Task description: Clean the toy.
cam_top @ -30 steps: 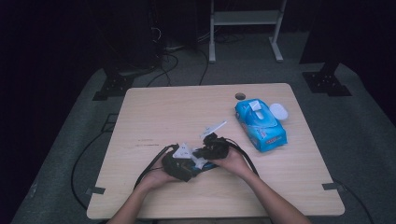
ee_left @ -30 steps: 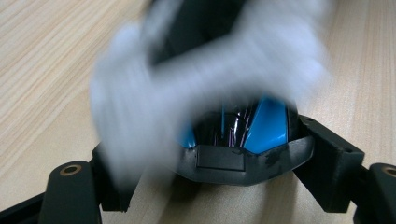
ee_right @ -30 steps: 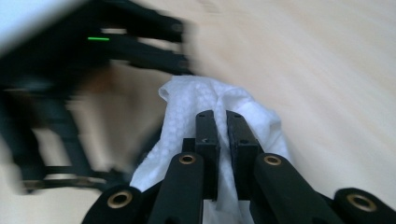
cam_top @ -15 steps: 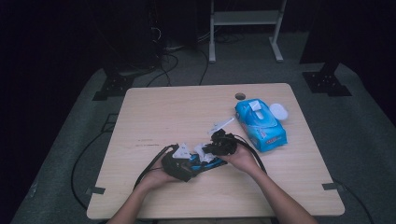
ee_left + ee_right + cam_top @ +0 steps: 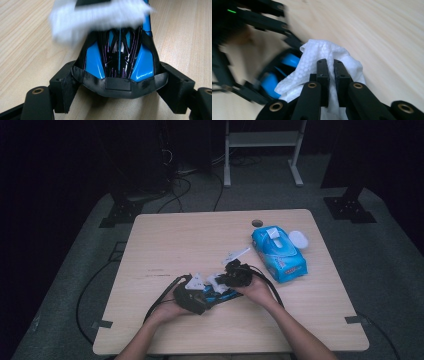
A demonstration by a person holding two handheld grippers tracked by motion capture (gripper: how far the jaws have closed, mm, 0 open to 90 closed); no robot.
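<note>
Table (image 5: pixel 165 240) of light wood, bearing glossy blue and black toy car (image 5: pixel 119 58) near front edge, clamped across tail by left gripper (image 5: pixel 117 87). Right gripper (image 5: pixel 331 66) pinched tight on white embossed wet wipe (image 5: pixel 312 65), pressed against car. Blue wipes pack (image 5: pixel 278 253) well apart, right.

A glossy blue-and-black plastic toy car (image 5: pixel 119 60) with thin purple lines gleams on the pale, matt wood-grain table (image 5: pixel 165 245). Against the car's far end lies a white wipe (image 5: pixel 329 60), a soft cloth-like sheet embossed with small dots. The left gripper (image 5: pixel 120 87) clasping the car has matt black plastic jaws, scuffed at the edges, with brass-coloured pivot rings. Beyond the car, a shiny blue plastic-film pack (image 5: pixel 278 253) sits beside a smooth white lid (image 5: pixel 298 238).
</note>
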